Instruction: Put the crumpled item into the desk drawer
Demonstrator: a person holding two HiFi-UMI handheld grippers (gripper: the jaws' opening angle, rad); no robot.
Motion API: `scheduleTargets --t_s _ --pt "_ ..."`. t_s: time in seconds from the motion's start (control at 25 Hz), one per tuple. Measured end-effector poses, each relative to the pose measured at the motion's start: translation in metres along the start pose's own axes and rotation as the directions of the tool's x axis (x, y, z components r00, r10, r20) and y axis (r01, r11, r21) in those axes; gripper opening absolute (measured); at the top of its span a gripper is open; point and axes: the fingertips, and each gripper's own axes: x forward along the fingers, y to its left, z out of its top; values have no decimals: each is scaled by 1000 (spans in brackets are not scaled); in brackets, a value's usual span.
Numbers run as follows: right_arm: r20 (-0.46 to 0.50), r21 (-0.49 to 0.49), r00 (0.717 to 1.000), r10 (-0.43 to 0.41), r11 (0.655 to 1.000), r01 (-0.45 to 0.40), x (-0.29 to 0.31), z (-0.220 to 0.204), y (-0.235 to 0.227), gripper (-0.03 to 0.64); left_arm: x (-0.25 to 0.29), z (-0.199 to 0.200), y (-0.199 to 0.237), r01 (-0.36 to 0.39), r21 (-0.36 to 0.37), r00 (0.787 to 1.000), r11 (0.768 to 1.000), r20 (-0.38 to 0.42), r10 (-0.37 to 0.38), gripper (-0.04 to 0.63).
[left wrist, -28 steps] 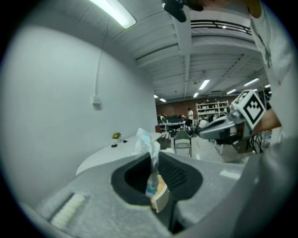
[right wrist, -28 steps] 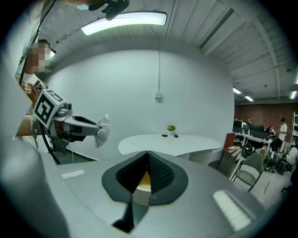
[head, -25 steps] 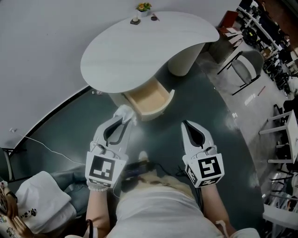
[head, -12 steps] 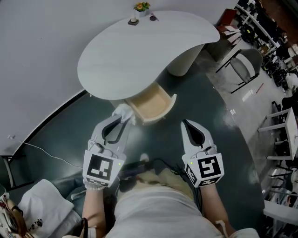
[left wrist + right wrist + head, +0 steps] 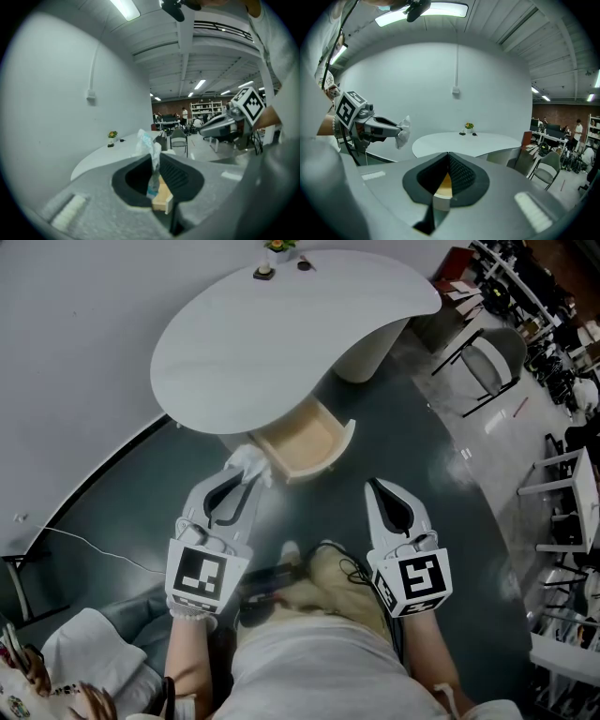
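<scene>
Head view: white kidney-shaped desk (image 5: pixel 272 343) against a pale wall, standing on a rounded pedestal (image 5: pixel 370 352). Dark green floor (image 5: pixel 422 474) around it. The drawer (image 5: pixel 298 439) is pulled out from under the desk's near edge, pale wood inside, white front panel; the desk top overhangs its rear part. A small potted flower (image 5: pixel 468 126) stands at the far edge of the desk. To the right, well apart from the drawer, a metal-framed chair (image 5: pixel 487 367), with more furniture behind it. A thin cable (image 5: pixel 94 540) trails over the floor at the left.

Left gripper (image 5: pixel 242 479): jaws pinching the crumpled item (image 5: pixel 250 462), a white, wrinkled wad with a little blue on it, whether paper or plastic I cannot tell. In the left gripper view the wad (image 5: pixel 149 150) stands up between the pads and sticks out past the tips. It hangs in the air just beside the drawer's near left corner, outside the wooden interior, with the open drawer showing directly beyond the jaws.

Right gripper (image 5: pixel 375 486): jaws pressed together at the tips, with nothing between them. It is held above the floor to the right of the drawer, apart from it and from the wad.
</scene>
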Motion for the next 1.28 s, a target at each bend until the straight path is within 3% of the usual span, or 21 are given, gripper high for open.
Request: scheduleTargets --t_s 0.56,0.84,1.2,1.28 --pt "-9 0 999 36 999 -36 22 0 -15 5 16 0 9 -28 -25 999 999 -23 27 46" --pt "-32 16 999 41 999 -41 35 -6 -35 5 44 -3 12 -19 -10 999 1000 -32 19 45" --pt "-54 26 996 71 997 -70 58 -14 -60 5 81 -12 11 -9 -55 997 998 -77 5 46" --pt "-56 24 995 78 997 -76 65 -17 -66 5 91 -15 12 -2 -33 997 999 -76 0 46"
